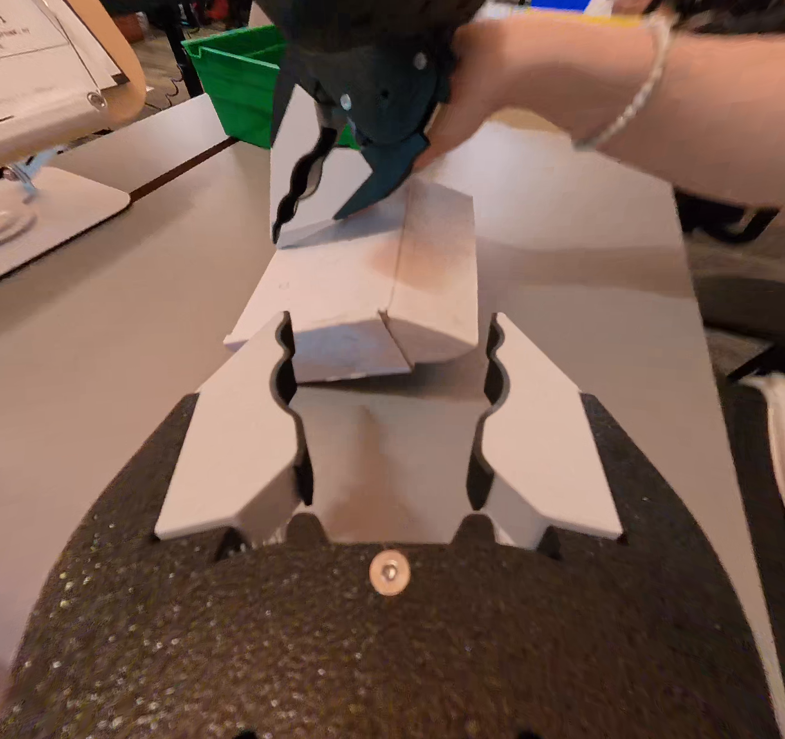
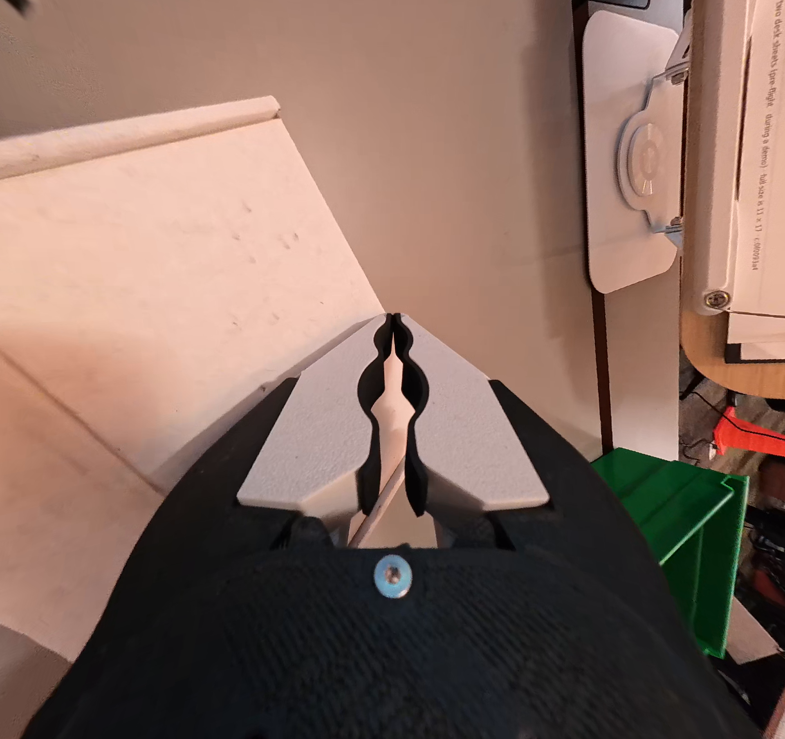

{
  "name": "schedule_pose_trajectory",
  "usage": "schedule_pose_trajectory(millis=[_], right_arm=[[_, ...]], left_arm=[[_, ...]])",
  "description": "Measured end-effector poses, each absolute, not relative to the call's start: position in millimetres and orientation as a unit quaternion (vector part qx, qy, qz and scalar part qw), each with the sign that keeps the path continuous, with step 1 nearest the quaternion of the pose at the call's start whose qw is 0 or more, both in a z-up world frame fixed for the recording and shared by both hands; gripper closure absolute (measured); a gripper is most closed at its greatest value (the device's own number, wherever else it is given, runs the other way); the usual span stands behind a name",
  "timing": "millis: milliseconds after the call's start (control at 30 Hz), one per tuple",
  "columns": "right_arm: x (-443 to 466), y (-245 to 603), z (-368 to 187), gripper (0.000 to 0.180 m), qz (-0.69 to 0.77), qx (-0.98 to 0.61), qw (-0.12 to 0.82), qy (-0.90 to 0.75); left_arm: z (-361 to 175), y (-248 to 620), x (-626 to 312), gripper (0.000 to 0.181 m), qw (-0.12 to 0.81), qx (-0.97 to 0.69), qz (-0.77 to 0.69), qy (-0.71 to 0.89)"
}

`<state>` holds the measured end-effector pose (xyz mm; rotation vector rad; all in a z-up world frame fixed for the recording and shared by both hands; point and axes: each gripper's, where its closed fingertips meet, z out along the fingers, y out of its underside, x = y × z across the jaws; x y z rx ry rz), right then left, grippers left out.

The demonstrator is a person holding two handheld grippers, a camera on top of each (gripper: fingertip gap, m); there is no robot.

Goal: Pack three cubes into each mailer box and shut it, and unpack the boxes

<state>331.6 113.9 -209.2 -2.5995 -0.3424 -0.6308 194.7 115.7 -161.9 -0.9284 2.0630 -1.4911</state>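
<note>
Green bin (image 1: 238,77) at table (image 1: 106,294) far edge. White mailer box (image 1: 361,277), centre table, long axis away from left gripper (image 1: 391,353), jaws spread, level. Right gripper (image 2: 391,319), angled down, jaws pinching raised flap (image 1: 306,192); hand (image 1: 552,90) gripping it.

You had one white mailer box (image 1: 361,277), one green bin (image 1: 238,81), two grippers and one clipboard stand (image 2: 628,166) in view.
</note>
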Motion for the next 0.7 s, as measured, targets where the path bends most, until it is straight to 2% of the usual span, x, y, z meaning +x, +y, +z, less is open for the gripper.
schedule_pose_trajectory(millis=[100,167,267,333,467,533,700], right_arm=[[332.4,114.4,-209.6,0.180,-0.231,-0.941,0.211,-0.129],[333.0,114.9,-209.9,0.180,-0.232,-0.942,0.205,-0.133],[334.0,115.6,-210.5,0.180,-0.231,-0.943,0.195,-0.138],[334.2,115.8,-210.7,0.180,-0.231,-0.944,0.191,-0.137],[333.5,115.0,-210.2,0.180,-0.233,-0.943,0.197,-0.130],[333.0,114.4,-209.9,0.180,-0.234,-0.943,0.200,-0.126],[332.2,113.4,-208.9,0.180,-0.223,-0.944,0.211,-0.119]], left_arm=[[-175.6,124.6,187.0,0.092,0.276,-0.317,-0.482,0.769],[-185.4,124.7,188.4,0.099,0.345,-0.286,-0.438,0.779],[-186.9,122.2,202.6,0.094,0.473,-0.232,-0.369,0.765],[-191.0,120.2,213.1,0.090,0.523,-0.194,-0.326,0.763],[-195.1,112.5,230.3,0.093,0.567,-0.133,-0.288,0.760],[-200.5,106.3,235.0,0.116,0.577,-0.088,-0.261,0.769],[-205.4,104.2,236.8,0.119,0.581,-0.060,-0.245,0.774]])
